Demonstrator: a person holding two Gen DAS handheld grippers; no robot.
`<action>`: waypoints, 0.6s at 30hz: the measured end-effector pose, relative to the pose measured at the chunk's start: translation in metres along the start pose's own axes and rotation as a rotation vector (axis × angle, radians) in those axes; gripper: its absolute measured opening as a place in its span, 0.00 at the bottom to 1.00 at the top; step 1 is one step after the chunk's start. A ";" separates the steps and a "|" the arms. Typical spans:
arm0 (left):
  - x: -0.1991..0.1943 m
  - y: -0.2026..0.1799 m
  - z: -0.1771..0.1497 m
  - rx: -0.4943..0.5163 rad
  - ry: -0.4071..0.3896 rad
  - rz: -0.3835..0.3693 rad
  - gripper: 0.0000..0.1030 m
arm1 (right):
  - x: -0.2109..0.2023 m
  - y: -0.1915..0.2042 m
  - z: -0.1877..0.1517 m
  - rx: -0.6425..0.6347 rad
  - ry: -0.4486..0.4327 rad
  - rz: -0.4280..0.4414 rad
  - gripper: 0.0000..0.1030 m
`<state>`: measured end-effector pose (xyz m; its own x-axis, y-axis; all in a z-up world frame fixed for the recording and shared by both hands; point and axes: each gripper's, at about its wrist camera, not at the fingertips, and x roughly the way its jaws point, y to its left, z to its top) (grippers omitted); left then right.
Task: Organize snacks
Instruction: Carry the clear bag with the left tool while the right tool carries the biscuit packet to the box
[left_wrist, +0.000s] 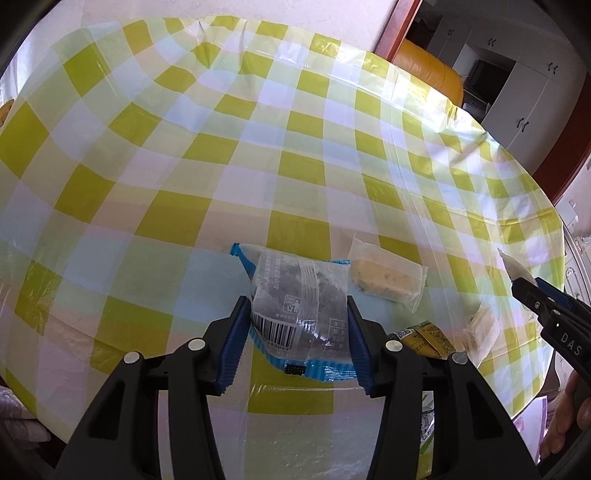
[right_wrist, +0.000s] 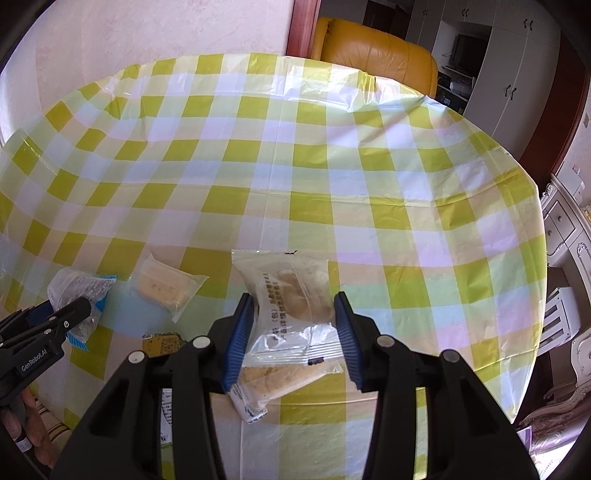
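Handling notes: both grippers carry one sealed snack pack each, over the green-checked tablecloth (left_wrist: 295, 147).
Left gripper (left_wrist: 299, 325): pads pressed on both sides of the blue-edged clear pack (left_wrist: 301, 306); dark round cake inside, barcode side up.
Right gripper (right_wrist: 293, 325): jaws not quite settled, easing inward, narrow, with the clear pastry pack (right_wrist: 291, 295) between the pads and apparently lifted off the cloth.
Weight: light, judged from the size and thin film.
Wrapper: slick, crinkly film; it deforms before the contents do. Slip risk if only the film is pinched.
Contents: soft, crumbly baked goods; a hard squeeze would likely crush them.
Grip point: across the body of the pack, beside the cake, not on the crimped end seal.
Still on table: pale yellow cake slice in clear wrap (right_wrist: 166, 286), between the two grippers; another pale biscuit pack (right_wrist: 273, 380) lying under the right jaws; yellow-green packet (right_wrist: 162, 341) near the front edge.
Caution: the packs hang loosely and may swing when carried.
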<state>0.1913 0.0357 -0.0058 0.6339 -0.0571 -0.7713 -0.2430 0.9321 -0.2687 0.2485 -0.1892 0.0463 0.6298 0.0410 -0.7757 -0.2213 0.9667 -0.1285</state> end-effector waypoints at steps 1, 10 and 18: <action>-0.002 0.001 0.001 -0.006 -0.010 0.001 0.47 | -0.003 -0.002 -0.001 0.005 -0.002 -0.001 0.44; -0.024 0.004 0.007 -0.050 -0.082 -0.004 0.46 | -0.026 -0.026 -0.020 0.048 -0.002 -0.025 0.44; -0.040 -0.016 0.005 -0.014 -0.108 -0.036 0.46 | -0.043 -0.053 -0.043 0.100 0.013 -0.044 0.43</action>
<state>0.1733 0.0247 0.0319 0.7174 -0.0510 -0.6948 -0.2282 0.9251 -0.3035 0.2012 -0.2527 0.0605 0.6275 -0.0050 -0.7786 -0.1173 0.9880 -0.1009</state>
